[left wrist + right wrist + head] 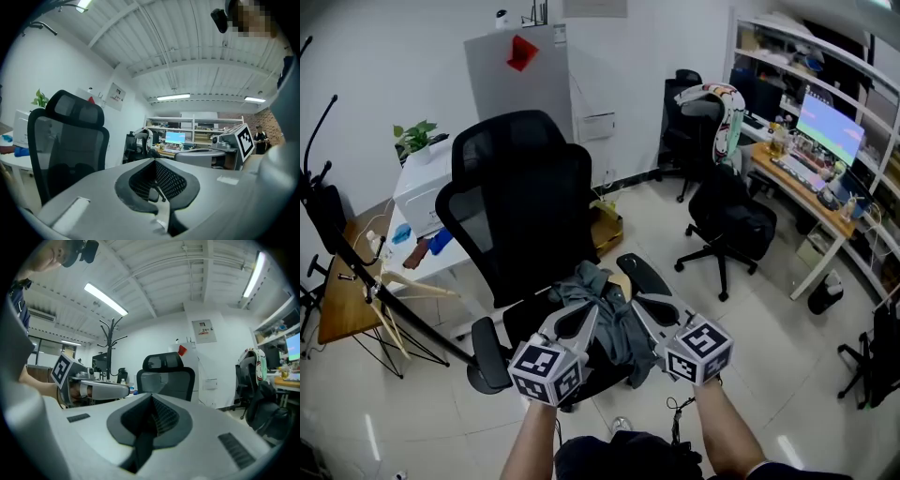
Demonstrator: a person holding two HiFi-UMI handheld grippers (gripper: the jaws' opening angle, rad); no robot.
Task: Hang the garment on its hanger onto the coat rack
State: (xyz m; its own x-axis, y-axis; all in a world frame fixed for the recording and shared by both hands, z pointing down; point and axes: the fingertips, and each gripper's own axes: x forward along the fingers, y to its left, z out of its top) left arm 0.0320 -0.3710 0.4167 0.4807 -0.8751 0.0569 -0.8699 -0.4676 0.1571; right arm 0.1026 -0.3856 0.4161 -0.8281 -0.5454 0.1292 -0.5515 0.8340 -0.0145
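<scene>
Head view: my left gripper [592,308] and right gripper [636,301] were held side by side at the same height, both pointing away from me toward the black office chair [525,206]. The grey-green garment [615,326] was bunched between the two sets of fingertips and hung down from them in front of the chair seat. The hanger could not be made out in the folds. Left gripper view: the fingers of my left gripper [153,160] were pressed together at the tips. A small dark fold of the garment [153,194] sat pinched in the hollow behind them, with a thin rod-like line beside it that I could not identify. The chair [65,140] stood to the left. Right gripper view: the fingers of my right gripper [152,397] were closed on a dark strip of the garment [143,446], which ran down through the hollow toward the camera. The chair [166,376] stood directly ahead. The coat rack [111,333] stood upright further back, to the left of the chair and well apart from the garment.
</scene>
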